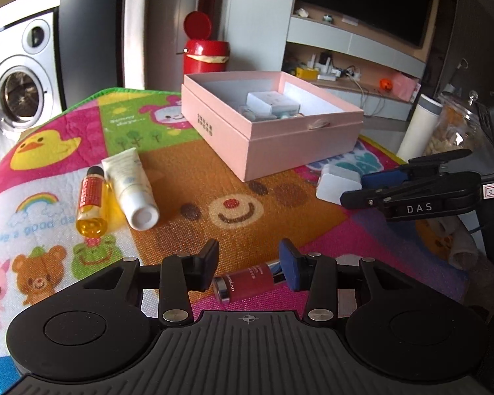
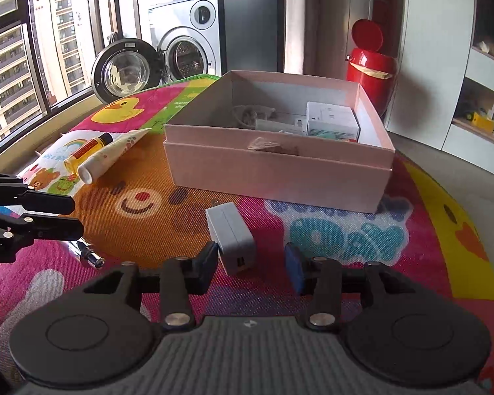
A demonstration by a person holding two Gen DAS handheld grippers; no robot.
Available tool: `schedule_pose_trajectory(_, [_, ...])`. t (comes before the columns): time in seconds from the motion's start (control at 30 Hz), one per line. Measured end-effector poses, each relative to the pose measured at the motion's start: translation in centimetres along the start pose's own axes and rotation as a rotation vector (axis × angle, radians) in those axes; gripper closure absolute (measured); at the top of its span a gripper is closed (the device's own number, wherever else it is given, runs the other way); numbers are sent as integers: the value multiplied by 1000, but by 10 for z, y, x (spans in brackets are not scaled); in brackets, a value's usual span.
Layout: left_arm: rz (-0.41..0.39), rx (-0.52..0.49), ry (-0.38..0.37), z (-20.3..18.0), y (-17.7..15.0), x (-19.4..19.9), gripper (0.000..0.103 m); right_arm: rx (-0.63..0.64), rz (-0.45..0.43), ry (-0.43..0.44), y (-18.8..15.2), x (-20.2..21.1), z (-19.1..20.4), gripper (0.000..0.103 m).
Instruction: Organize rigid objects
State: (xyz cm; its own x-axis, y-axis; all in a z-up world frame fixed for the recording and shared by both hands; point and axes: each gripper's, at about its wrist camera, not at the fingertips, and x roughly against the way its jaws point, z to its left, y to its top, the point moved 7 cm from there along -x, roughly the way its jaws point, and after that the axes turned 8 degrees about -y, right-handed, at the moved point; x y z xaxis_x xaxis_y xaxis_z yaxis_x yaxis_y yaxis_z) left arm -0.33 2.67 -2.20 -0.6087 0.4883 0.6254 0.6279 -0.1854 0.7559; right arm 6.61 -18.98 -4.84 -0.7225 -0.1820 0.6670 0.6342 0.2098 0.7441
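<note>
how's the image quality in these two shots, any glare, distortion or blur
Left wrist view: sharp, strong fisheye bending the TV and shelves, sunlight across the mat. Right wrist view: bright windows nearly blown out, pink box front shaded, edges curved, no blur.

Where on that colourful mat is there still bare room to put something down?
The bear-face patch is bare, bordered by the pink box, the white tube and the white charger. The "Day" lettering right of the charger is also free. It is crowded around the tube and yellow bottle.
</note>
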Motion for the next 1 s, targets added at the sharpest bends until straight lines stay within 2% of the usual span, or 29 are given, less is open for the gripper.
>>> schedule_pose_trajectory(0.07, [18,-25,-24,-10,-2,2,58,-18,-32,0,-4,-2,-2,49])
schedule_pose_trajectory(0.17, [51,-85,-22,-20,-6,4,58,3,-37,3,-5,-3,2,40])
schedule_pose_trajectory(0.33, [100,-204,-7,-31,-15,8,59,19,-39,5,-4,-3,7,35])
schedule_pose_trajectory(0.43, [121,-234,2,-32,-20,5,59,23,-39,7,-4,-3,8,33])
schedule_pose_trajectory(0.5, [137,-220,25,-27,-21,1,59,24,-40,6,-4,-3,8,33])
schedule_pose_trajectory(0.57, [140,-205,78,-18,-22,-3,59,24,-40,6,-4,-3,8,33])
schedule_pose_trajectory(0.73, [93,-70,221,16,-15,2,61,28,-40,4,-5,-4,9,31])
schedule_pose_trajectory(0.87, [56,86,201,34,-19,13,61,25,-36,0,-5,-4,8,27])
schedule_pose_trajectory(1.0, [35,60,210,29,-24,17,62,28,-35,-3,-6,-5,8,25])
